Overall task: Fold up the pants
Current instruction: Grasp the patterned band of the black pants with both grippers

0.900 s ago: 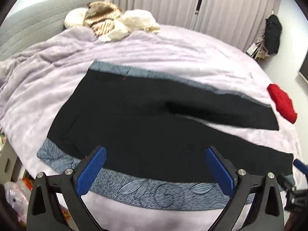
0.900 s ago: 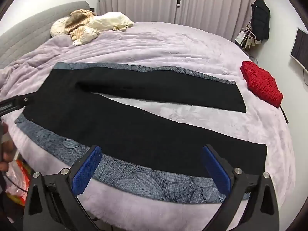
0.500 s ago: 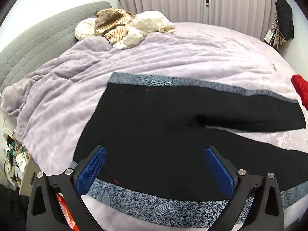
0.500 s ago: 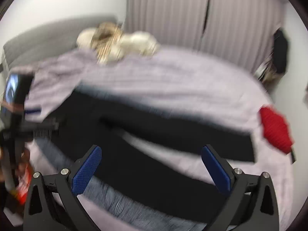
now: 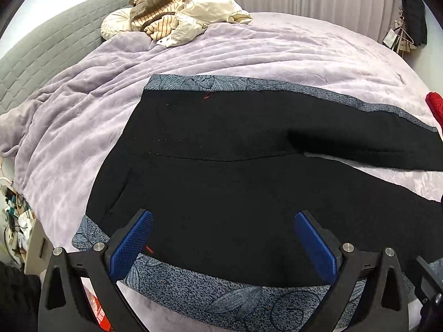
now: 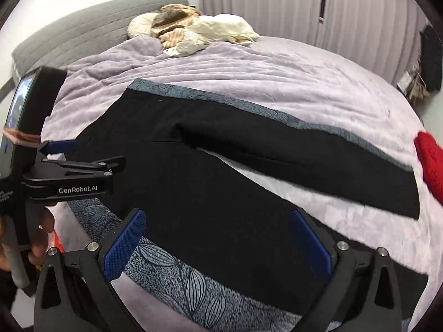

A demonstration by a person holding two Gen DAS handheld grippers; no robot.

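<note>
Nearest us, the left claw and right claw both stand fully open and hold nothing, over the near patterned edge of the pants. The pants lie flat on the bed, legs splayed toward the right of the frame. Risks we judge: pinching the blanket with the cloth, or gripping one layer only. Upper left, the pillows lie clear.
</note>
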